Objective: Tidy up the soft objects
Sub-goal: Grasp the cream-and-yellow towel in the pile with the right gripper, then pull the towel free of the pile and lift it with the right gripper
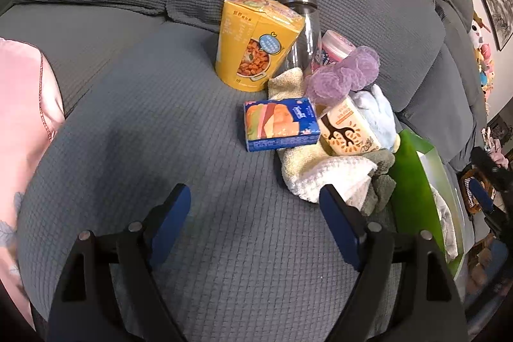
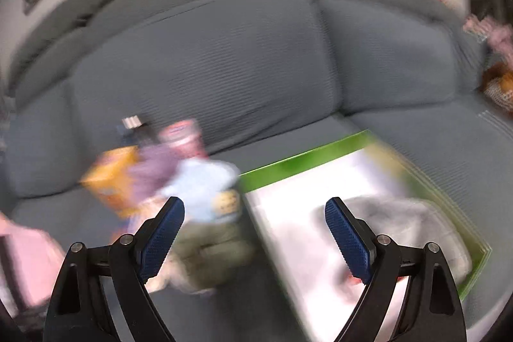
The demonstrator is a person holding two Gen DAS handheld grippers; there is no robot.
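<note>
Cloths are the thing to go for here, and they're piled at the right side of the sofa seat [image 1: 134, 130], tangled up with hard stuff. In the left wrist view the white knit cloth [image 1: 336, 178] lies at the near edge of the heap, with an olive cloth [image 1: 380, 188] just beside it against the green box [image 1: 407, 181]. A cream towel [image 1: 288, 82] runs under the blue carton [image 1: 279, 125], and a pale blue cloth [image 1: 378, 111] and a purple fuzzy thing [image 1: 343, 72] sit further back by the beige carton [image 1: 348, 130].

Left gripper [image 1: 256, 204] hangs over bare cushion with jaws spread wide, nothing between them; its right finger is just next to the white cloth. Right gripper [image 2: 255, 215] is also wide open and empty, though that view is badly smeared.

Best bet, probably: take the white cloth first since it's on top and nearest. Bite a bunched fold, not a flat edge, lift slowly, and watch that the beige carton leaning on the pile doesn't tip. Then drop it in the green box, where a grey cloth [image 2: 410, 223] already lies.
</note>
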